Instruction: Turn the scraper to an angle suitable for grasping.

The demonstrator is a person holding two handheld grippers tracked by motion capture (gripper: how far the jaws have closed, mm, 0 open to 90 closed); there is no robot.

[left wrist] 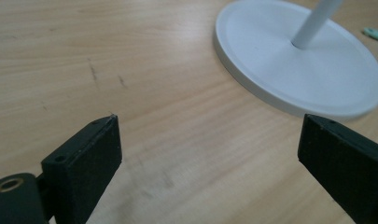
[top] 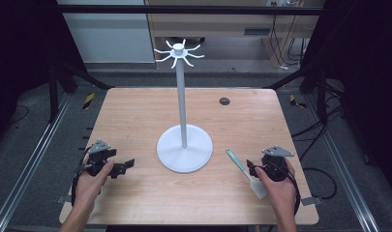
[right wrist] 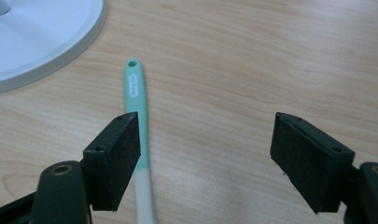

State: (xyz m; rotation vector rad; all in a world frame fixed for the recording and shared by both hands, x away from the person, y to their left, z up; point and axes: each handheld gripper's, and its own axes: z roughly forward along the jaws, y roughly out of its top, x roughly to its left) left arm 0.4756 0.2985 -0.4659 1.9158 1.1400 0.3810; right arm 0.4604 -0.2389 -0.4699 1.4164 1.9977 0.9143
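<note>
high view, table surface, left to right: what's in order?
Left gripper → white stand's base → spatula → right gripper, whose tips sit right at the spatula, so those two nearly coincide.

Pale wood grain, white matt stand, black matt jaws.

From my station the surface [top: 135, 116] reads as light wood-grain laminate, smooth with a soft sheen and a few dark scuffs in the left gripper view. The stand [top: 184, 147] looks like white painted metal or plastic, I can't tell which, its round base matt and even. The spatula [top: 245, 172] has a mint-green handle that looks like smooth plastic or silicone, fading to a whitish blade. On the left hand-held gripper [left wrist: 210, 154] and the right hand-held gripper [right wrist: 205, 158] I see 2 black jaws each, matt, with faintly grainy pad faces.
</note>
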